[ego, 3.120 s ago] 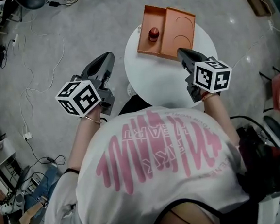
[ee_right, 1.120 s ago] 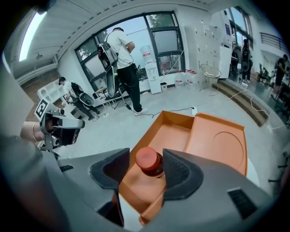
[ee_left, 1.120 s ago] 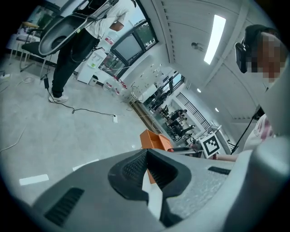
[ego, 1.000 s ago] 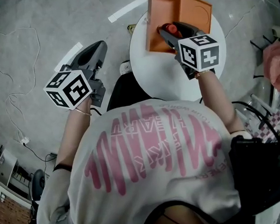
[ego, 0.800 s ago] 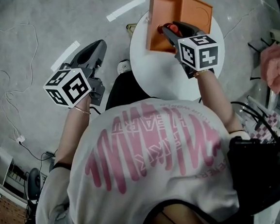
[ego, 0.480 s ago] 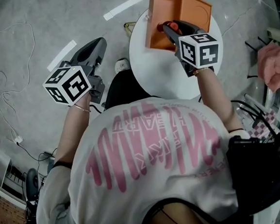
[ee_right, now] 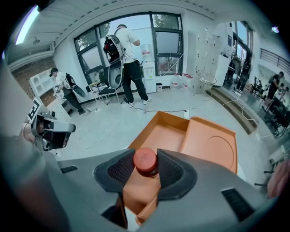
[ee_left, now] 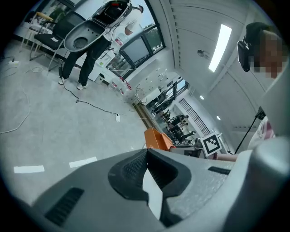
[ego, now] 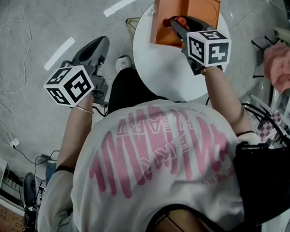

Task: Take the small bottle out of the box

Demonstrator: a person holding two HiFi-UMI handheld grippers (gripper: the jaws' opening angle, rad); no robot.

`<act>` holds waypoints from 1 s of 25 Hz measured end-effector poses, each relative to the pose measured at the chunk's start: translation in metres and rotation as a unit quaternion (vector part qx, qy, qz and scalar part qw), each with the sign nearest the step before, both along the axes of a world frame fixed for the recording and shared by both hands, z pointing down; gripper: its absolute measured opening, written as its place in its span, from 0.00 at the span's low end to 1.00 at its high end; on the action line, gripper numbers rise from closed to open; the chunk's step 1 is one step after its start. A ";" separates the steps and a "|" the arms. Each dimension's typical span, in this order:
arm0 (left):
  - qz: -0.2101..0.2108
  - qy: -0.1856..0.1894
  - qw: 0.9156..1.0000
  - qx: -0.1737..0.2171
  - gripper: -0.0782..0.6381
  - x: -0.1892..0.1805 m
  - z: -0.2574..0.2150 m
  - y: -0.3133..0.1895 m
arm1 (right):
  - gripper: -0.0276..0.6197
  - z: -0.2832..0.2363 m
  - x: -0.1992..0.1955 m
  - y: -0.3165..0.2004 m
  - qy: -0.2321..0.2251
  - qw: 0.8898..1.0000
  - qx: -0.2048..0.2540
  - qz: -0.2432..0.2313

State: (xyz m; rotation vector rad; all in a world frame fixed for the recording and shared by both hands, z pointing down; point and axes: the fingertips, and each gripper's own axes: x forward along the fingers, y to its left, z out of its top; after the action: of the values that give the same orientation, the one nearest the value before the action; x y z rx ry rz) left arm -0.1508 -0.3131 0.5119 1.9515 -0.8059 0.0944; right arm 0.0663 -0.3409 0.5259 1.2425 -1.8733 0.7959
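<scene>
The small bottle (ee_right: 145, 161), red-capped, stands in the left compartment of the open orange box (ee_right: 168, 129) on the round white table (ego: 166, 70). My right gripper (ee_right: 145, 168) reaches into the box, its jaws closing round the bottle, both pads against the cap's sides. In the head view the red cap (ego: 167, 22) shows just left of the right gripper (ego: 173, 23) tips. My left gripper (ego: 100, 42) hangs over the floor left of the table, shut and empty; its tips (ee_left: 147, 152) meet.
The box's lid (ee_right: 213, 145) lies open to the right, with a round recess. Cables and tape strips (ego: 123, 3) lie on the grey floor. Two people (ee_right: 129, 54) stand by the far windows. A pink cloth (ego: 282, 68) hangs at the right.
My right gripper has moved forward from the table's near side into the box and closed its jaws round the bottle's cap. The left gripper has stayed beside the table.
</scene>
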 end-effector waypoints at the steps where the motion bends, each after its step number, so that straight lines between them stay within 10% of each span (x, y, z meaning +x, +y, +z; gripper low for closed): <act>1: 0.000 0.000 1.000 0.000 0.12 0.001 0.001 0.001 | 0.27 0.000 0.000 0.000 0.002 1.000 0.002 0.002; 25: -0.016 -0.020 1.000 -0.007 0.12 0.007 0.004 0.039 | 0.27 -0.002 0.006 0.005 -0.005 0.999 0.033 0.008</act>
State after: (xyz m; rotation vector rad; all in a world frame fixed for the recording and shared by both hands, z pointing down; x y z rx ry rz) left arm -0.1442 -0.2746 0.5163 1.9278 -0.8605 0.1190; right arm 0.0723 -0.3358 0.5240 1.2980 -1.9130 0.7547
